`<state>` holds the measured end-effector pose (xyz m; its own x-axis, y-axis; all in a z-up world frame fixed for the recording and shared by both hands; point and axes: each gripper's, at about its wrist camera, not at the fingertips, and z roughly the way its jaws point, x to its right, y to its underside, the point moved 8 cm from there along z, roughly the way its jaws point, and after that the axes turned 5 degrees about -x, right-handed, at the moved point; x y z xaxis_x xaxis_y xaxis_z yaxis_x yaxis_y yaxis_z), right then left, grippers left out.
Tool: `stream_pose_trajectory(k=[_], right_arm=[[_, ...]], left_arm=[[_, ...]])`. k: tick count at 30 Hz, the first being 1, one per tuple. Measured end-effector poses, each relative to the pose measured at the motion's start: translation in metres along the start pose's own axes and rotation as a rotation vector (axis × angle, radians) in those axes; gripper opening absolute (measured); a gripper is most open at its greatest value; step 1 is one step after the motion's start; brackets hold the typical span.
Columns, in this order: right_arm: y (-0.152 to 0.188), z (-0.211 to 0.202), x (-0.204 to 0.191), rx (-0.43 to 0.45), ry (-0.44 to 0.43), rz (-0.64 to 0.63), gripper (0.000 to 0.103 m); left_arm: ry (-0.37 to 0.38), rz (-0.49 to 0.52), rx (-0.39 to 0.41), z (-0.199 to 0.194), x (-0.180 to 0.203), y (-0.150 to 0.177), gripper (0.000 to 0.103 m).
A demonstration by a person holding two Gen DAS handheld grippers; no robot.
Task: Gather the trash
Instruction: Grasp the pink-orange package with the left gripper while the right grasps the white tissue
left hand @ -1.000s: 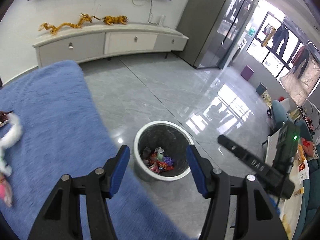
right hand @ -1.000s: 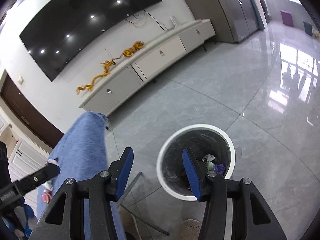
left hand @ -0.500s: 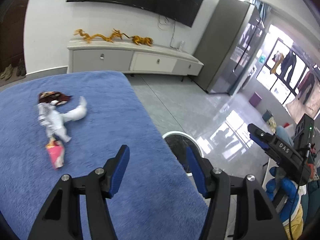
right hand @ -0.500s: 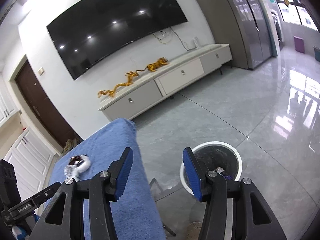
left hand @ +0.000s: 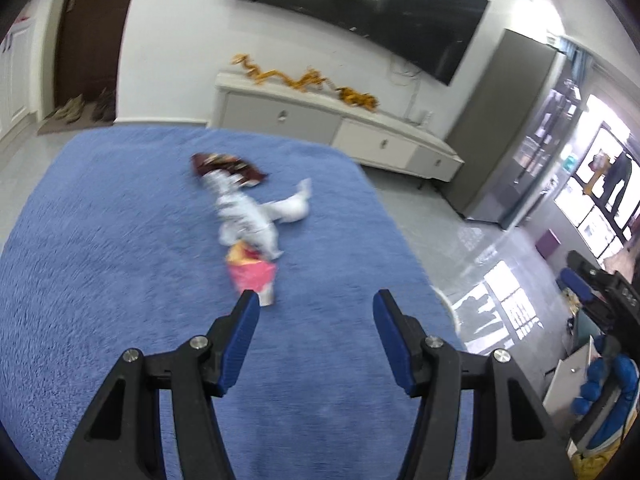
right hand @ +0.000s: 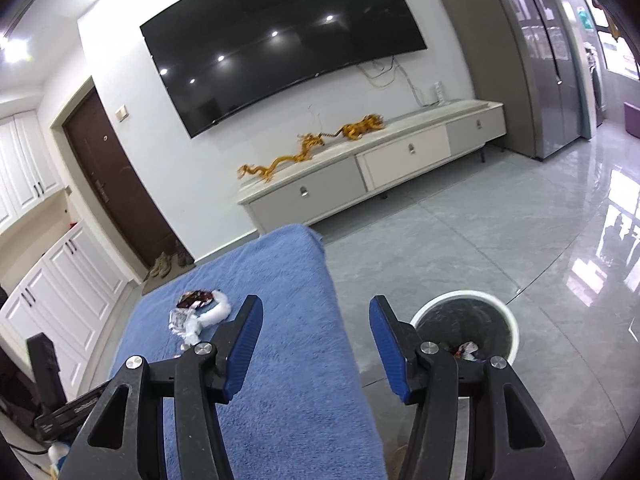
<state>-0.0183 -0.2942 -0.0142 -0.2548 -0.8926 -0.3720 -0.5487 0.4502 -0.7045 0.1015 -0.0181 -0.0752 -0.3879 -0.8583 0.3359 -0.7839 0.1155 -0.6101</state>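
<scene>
Hovering over the blue-covered bench (left hand: 120,280), the left claw (left hand: 316,308) stands half-wide with nothing between its pads. Just ahead of its left finger lies a pink wrapper (left hand: 252,274), then a crumpled white wrapper (left hand: 244,220) with a white tissue (left hand: 294,208) beside it, and farthest a dark brown wrapper (left hand: 224,164) (all blurred). The right claw (right hand: 316,320) is opening, empty; the trash bin (right hand: 502,316) stands on the floor beyond its right finger, with scraps inside.

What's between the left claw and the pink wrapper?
Nothing. In the left wrist view, only bare blue cloth lies between the open left claw and the pink wrapper.
</scene>
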Motion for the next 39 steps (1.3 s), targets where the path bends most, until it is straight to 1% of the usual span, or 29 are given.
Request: stream_pose_trajectory(k=[5,9,16,18,20,23,26,29,31,33,37,39], right_arm=[[0.012,0.04,-0.01,-0.085,-0.041,-0.018,0.054],[0.02,0.075,-0.023,-0.152,-0.069,-0.049,0.054],[0.024,0.135,-0.049,-0.237,-0.123,-0.1,0.054],[0.024,0.15,-0.059,-0.258,-0.138,-0.119,0.054],[0.027,0.166,-0.072,-0.281,-0.157,-0.141,0.054],[0.03,0.185,-0.09,-0.305,-0.182,-0.17,0.054],[0.032,0.203,-0.106,-0.325,-0.207,-0.188,0.054],[0.033,0.222,-0.125,-0.345,-0.249,-0.189,0.054],[0.032,0.237,-0.137,-0.363,-0.293,-0.162,0.054],[0.031,0.25,-0.143,-0.38,-0.314,-0.126,0.054],[0.033,0.275,-0.154,-0.413,-0.329,-0.078,0.054],[0.035,0.283,-0.157,-0.423,-0.313,-0.075,0.054]], left_arm=[[-0.045,-0.028,-0.043,0.028,-0.026,0.003,0.057],[-0.067,-0.016,-0.073,0.053,-0.032,0.0,0.057],[-0.084,0.016,-0.109,0.093,-0.035,-0.008,0.056],[-0.08,0.02,-0.117,0.103,-0.037,-0.01,0.05],[-0.081,0.022,-0.118,0.11,-0.041,-0.011,0.04],[-0.077,0.027,-0.1,0.112,-0.044,-0.012,0.034],[-0.055,0.011,-0.085,0.112,-0.048,-0.014,0.033],[-0.033,-0.001,-0.075,0.111,-0.051,-0.015,0.032],[-0.021,-0.003,-0.072,0.111,-0.051,-0.015,0.032],[-0.01,-0.009,-0.069,0.11,-0.052,-0.015,0.032],[0.012,-0.023,-0.066,0.109,-0.057,-0.014,0.032],[0.017,-0.025,-0.065,0.108,-0.058,-0.013,0.032]])
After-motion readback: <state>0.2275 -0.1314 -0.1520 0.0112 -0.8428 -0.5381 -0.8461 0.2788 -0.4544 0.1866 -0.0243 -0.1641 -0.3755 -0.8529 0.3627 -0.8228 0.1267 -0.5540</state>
